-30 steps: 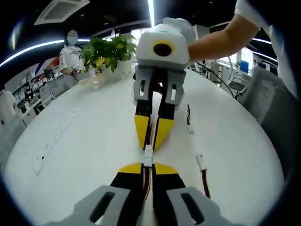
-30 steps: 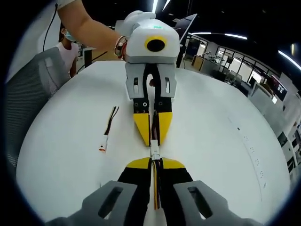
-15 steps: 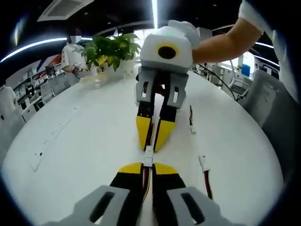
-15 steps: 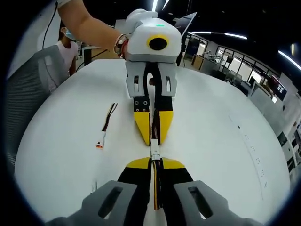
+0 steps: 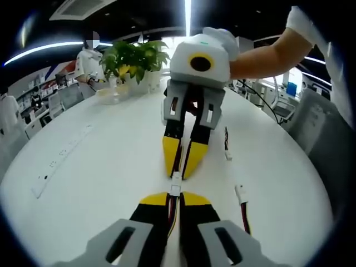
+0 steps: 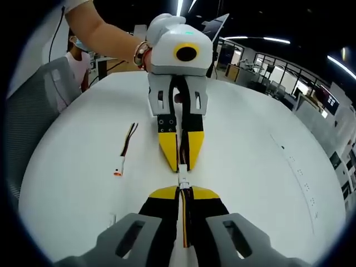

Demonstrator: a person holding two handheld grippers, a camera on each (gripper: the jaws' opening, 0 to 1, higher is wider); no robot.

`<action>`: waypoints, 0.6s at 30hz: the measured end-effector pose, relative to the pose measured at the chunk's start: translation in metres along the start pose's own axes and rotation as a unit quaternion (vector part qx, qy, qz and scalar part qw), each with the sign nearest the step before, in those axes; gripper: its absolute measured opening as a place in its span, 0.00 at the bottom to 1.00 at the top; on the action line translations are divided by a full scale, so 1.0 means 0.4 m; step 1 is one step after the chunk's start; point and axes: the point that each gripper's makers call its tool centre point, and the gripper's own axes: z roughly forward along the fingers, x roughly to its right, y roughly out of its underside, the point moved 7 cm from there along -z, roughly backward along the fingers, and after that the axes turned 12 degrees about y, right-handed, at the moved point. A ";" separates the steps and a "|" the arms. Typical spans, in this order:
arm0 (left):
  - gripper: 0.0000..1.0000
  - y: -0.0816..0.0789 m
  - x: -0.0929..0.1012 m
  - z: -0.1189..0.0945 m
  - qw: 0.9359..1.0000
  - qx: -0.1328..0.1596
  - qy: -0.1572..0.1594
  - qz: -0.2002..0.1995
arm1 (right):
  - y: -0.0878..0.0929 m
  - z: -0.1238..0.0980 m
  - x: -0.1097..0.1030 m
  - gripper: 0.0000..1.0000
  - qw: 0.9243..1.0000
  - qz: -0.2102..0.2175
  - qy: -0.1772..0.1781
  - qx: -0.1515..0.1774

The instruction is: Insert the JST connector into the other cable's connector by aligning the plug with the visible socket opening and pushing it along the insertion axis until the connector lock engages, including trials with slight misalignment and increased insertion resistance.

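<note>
Left gripper view: my left gripper [image 5: 174, 196] clenches its cable, the right gripper [image 5: 182, 167] clamps the other, white connectors [image 5: 176, 183] meeting between tips above the table [image 5: 94, 183]. If I push off-axis, I'd guess they jam or slip. Spare cables [image 5: 240, 203] lie beside, clear; potted plant [image 5: 132, 61] stands far off.

Smooth matt white table [image 5: 100, 167]; tongs [image 5: 174, 196] of glossy plastic.
</note>
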 end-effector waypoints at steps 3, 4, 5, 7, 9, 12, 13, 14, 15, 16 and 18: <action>0.01 0.000 0.002 0.000 1.000 0.003 0.000 -0.004 | 0.000 0.000 -0.002 0.04 1.000 0.008 -0.001 0.000; 0.01 -0.001 0.002 0.001 1.000 0.004 0.000 -0.004 | 0.000 -0.001 -0.002 0.04 1.000 0.010 -0.001 0.000; 0.01 0.000 0.002 0.000 1.000 0.004 0.000 -0.005 | 0.000 0.000 -0.002 0.04 1.000 0.007 -0.001 0.000; 0.01 -0.001 0.003 0.000 1.000 0.003 -0.001 -0.004 | 0.000 0.000 -0.001 0.04 1.000 0.005 -0.002 -0.002; 0.01 -0.001 0.003 0.000 1.000 0.002 -0.001 -0.005 | 0.001 0.000 0.000 0.04 1.000 0.009 -0.002 -0.002; 0.01 0.001 0.001 -0.001 1.000 0.009 0.000 -0.017 | 0.002 0.000 0.001 0.04 1.000 0.016 -0.003 -0.002; 0.01 0.002 0.001 -0.001 1.000 0.009 0.000 -0.017 | 0.002 0.000 0.001 0.04 1.000 0.016 -0.003 -0.002; 0.01 0.002 0.002 -0.001 1.000 0.009 0.001 -0.016 | -0.002 -0.001 -0.004 0.04 1.000 0.015 -0.002 -0.003; 0.01 0.002 0.002 -0.001 1.000 0.009 0.001 -0.014 | -0.003 -0.001 -0.005 0.04 1.000 0.017 -0.002 -0.003; 0.01 0.001 0.003 -0.001 1.000 0.008 0.001 -0.013 | -0.003 -0.001 -0.005 0.05 1.000 0.019 -0.003 -0.003; 0.01 0.001 0.004 -0.001 1.000 0.005 0.001 -0.010 | -0.001 -0.001 -0.003 0.05 1.000 0.023 -0.005 -0.001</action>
